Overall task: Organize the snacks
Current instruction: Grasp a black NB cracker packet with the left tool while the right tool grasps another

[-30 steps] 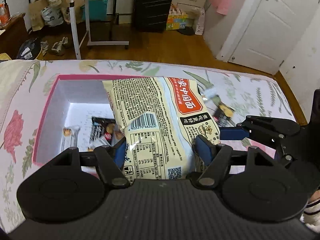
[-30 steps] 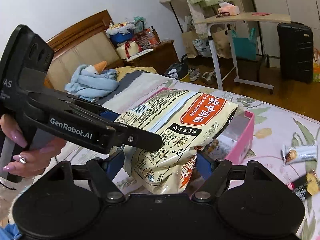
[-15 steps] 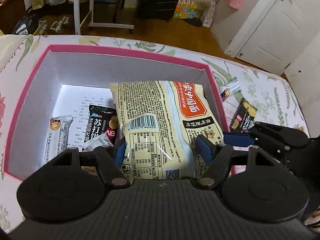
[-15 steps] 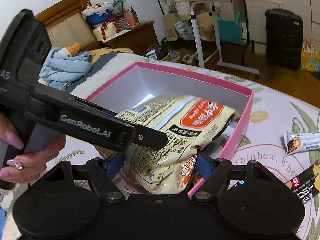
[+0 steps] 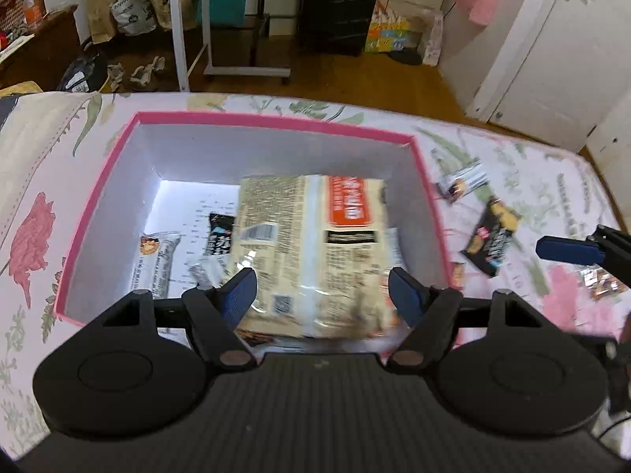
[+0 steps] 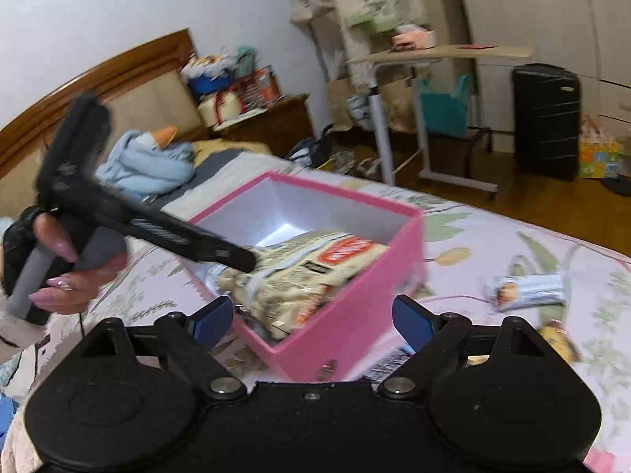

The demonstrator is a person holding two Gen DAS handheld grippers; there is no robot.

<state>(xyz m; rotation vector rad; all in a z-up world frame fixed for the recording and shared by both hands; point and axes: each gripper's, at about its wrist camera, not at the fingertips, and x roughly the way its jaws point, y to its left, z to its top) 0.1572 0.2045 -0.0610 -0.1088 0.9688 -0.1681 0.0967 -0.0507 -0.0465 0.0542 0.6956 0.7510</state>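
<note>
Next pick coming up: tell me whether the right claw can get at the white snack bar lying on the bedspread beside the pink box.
Probably yes. The white snack bar lies alone on the bedspread, outside the pink box, and the right claw, jaws opening, holds nothing.

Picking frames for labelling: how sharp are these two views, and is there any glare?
Left wrist view: the noodle bag and loose snacks are motion-smeared, with glare on the pink box floor. Right wrist view: blurred throughout, bag text unreadable, fisheye bending the headboard.

Wooden floor (image 5: 355, 75), white door (image 5: 552, 59), black suitcase (image 5: 339, 4), wooden headboard (image 6: 118, 79), floral bedspread (image 5: 35, 181)
</note>
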